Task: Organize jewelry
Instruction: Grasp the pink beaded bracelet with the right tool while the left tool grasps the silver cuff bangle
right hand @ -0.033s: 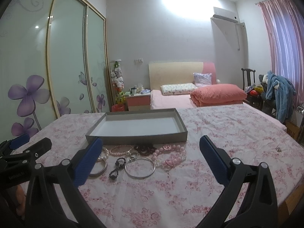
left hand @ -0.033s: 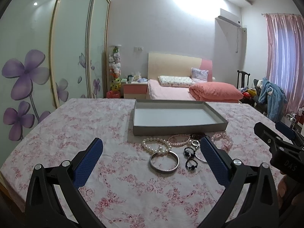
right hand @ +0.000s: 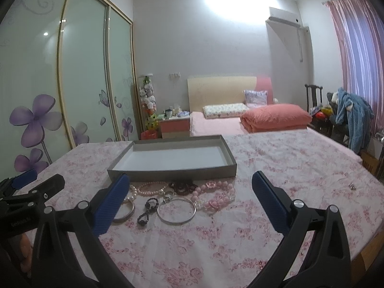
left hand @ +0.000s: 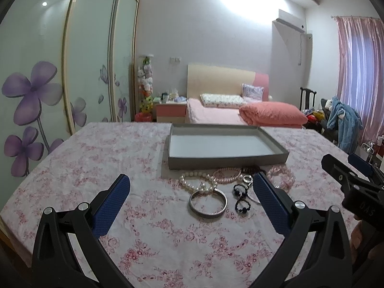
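Both grippers, left (left hand: pixel 190 198) and right (right hand: pixel 190 198), hover wide open before loose jewelry (right hand: pixel 177 198) awaiting the empty grey cardboard tray (right hand: pixel 172 174).

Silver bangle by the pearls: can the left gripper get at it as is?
Probably yes. The left gripper is open and empty, and the silver bangle lies flat just ahead of its fingers, only touching the pearl strand.

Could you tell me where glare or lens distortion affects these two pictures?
Left wrist view: a ceiling light blows out the wall above the bed, and the wardrobe doors bow from the fisheye. Right wrist view: the same glare whitens the upper wall, the curtain curves, and dark corners ring the frame. The jewelry and tray stay readable.
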### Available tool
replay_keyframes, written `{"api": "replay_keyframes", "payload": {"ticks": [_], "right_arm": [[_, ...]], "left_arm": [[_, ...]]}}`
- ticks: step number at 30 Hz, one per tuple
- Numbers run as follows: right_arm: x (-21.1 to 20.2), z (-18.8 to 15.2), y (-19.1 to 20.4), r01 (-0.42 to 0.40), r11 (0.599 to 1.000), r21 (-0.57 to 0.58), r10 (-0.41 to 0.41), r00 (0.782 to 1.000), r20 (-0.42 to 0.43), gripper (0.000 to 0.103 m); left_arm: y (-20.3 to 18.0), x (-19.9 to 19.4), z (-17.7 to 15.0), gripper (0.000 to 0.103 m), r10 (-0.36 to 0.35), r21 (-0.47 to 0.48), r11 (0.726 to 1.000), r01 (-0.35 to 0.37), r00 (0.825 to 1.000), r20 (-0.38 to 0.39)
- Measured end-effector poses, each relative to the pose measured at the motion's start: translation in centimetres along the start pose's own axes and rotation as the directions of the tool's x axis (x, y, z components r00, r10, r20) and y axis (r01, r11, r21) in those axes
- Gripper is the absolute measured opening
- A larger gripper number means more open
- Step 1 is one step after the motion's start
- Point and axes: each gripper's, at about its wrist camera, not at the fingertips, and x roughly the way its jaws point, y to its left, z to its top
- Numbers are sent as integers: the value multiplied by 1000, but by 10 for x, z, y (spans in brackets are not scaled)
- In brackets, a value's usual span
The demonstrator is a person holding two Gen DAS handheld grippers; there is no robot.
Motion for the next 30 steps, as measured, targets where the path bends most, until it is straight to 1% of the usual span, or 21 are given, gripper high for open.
{"api": "replay_keyframes", "payload": {"ticks": [4, 6, 9, 11, 12, 13, 15, 16, 17, 18, 20, 25, 26, 27, 30], "right_arm": [[23, -1, -10, 34, 999, 22, -32, 996, -87, 99], [39, -2, -19, 59, 998, 26, -55, 987, -154, 99], [65, 1, -29, 90, 995, 31, -81, 969, -232, 98], [82, 3, -38, 95, 994, 47, -78, 957, -279, 86], [94, 4, -45, 96, 993, 65, -72, 947, -312, 76], [103, 4, -50, 100, 992, 77, -69, 940, -334, 72], [122, 3, -60, 112, 988, 109, -61, 919, -389, 55], [131, 2, -64, 116, 986, 119, -57, 909, -412, 48], [140, 0, -66, 123, 985, 121, -59, 898, -435, 45], [147, -1, -67, 127, 985, 117, -62, 890, -451, 40], [159, -2, -67, 132, 986, 98, -72, 880, -469, 37], [183, -6, -66, 149, 987, 66, -94, 851, -516, 35], [186, -9, -66, 150, 987, 59, -97, 843, -528, 31], [186, -9, -65, 150, 987, 51, -103, 849, -518, 29], [186, -11, -61, 160, 987, 20, -128, 856, -501, 21]], "left_arm": [[2, 14, -3, 101, -7, -10, 1000, 6, 997, -75], [5, 21, -4, 101, -20, -18, 1000, 18, 993, -118], [5, 33, -7, 101, -41, -15, 999, 39, 984, -171], [5, 41, -11, 101, -41, -5, 999, 40, 979, -199], [3, 46, -13, 101, -35, 3, 999, 37, 975, -217], [2, 50, -14, 101, -34, 7, 999, 37, 973, -230], [1, 58, -16, 101, -35, 10, 999, 39, 965, -259], [0, 62, -17, 101, -36, 10, 999, 41, 961, -273], [0, 66, -18, 101, -37, 10, 999, 42, 958, -284], [0, 69, -19, 101, -37, 10, 999, 42, 956, -291], [-1, 76, -21, 101, -30, 12, 999, 36, 949, -314], [-4, 95, -23, 101, -35, 11, 999, 42, 931, -363], [-4, 99, -23, 101, -33, 12, 999, 41, 927, -373], [-5, 104, -24, 101, -33, 12, 999, 40, 921, -389], [-6, 114, -25, 101, -30, 10, 999, 38, 906, -423]]}}
